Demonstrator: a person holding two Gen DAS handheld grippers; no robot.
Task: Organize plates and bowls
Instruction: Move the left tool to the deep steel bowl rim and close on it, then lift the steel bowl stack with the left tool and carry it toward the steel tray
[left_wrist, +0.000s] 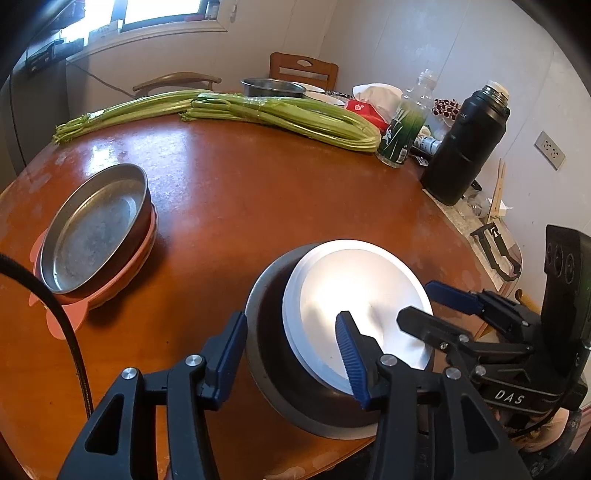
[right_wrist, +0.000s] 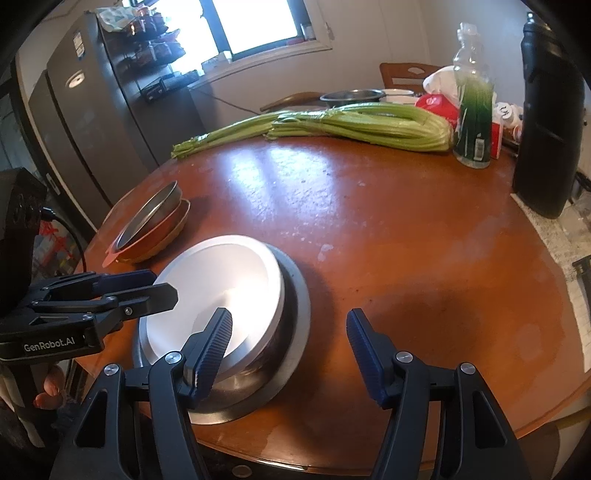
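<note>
The round table (right_wrist: 388, 229) carries a steel bowl (right_wrist: 291, 317) at its near edge, white plates (right_wrist: 218, 288) nested inside. Both grippers straddle its rim: left gripper (left_wrist: 291, 354) parted, right gripper (right_wrist: 290, 350) wider; neither grips anything.

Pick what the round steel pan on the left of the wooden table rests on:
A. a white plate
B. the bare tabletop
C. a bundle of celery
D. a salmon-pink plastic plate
D: the round steel pan sits nested on a salmon-pink plastic plate whose rim and tabs stick out beneath it, apart from the celery.
</note>
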